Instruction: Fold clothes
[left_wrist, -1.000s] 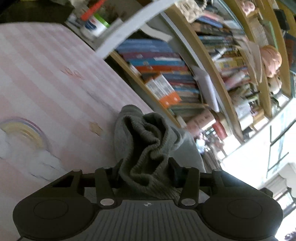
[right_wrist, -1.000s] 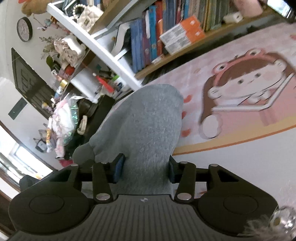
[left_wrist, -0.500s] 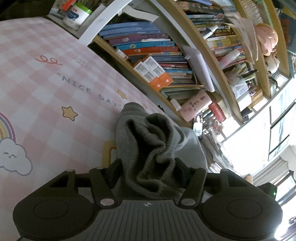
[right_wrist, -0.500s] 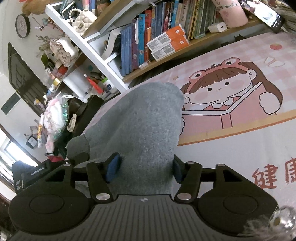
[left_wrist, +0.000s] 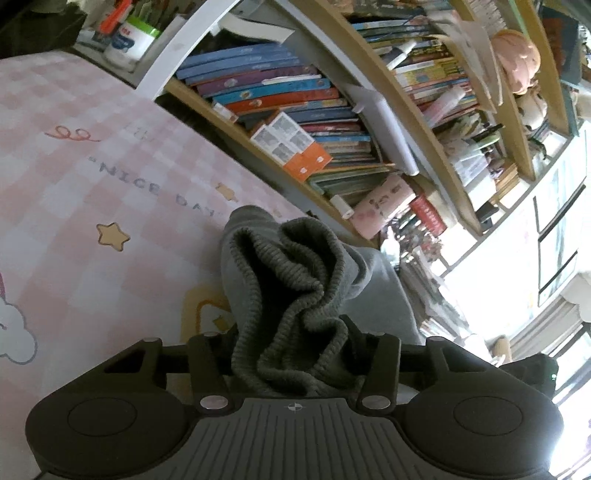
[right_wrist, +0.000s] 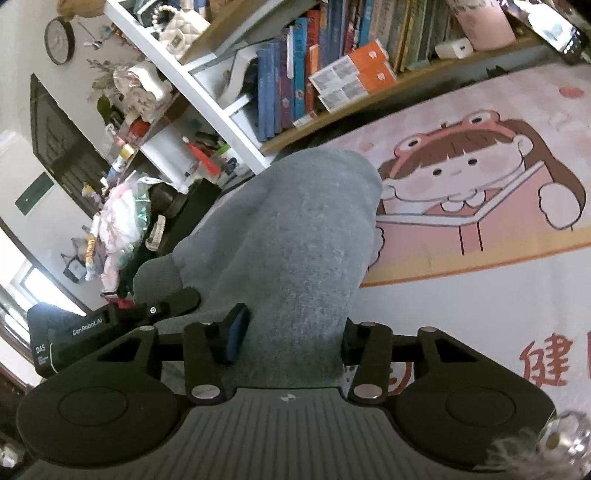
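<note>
Left wrist view is showing the left gripper (left_wrist: 291, 343) clamping the grey garment's (left_wrist: 280, 288) ribbed hem, while the right gripper (right_wrist: 291, 332) is pinching its smooth edge (right_wrist: 295, 236), cloth stretching forward between both over the pink mat (left_wrist: 92, 192)

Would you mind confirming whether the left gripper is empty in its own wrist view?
No, the left gripper is shut on the grey garment, whose bunched ribbed edge sits between its jaws.

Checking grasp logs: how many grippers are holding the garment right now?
2. Left gripper clamps the grey garment's ribbed hem; right gripper clamps a smooth grey section.
</note>
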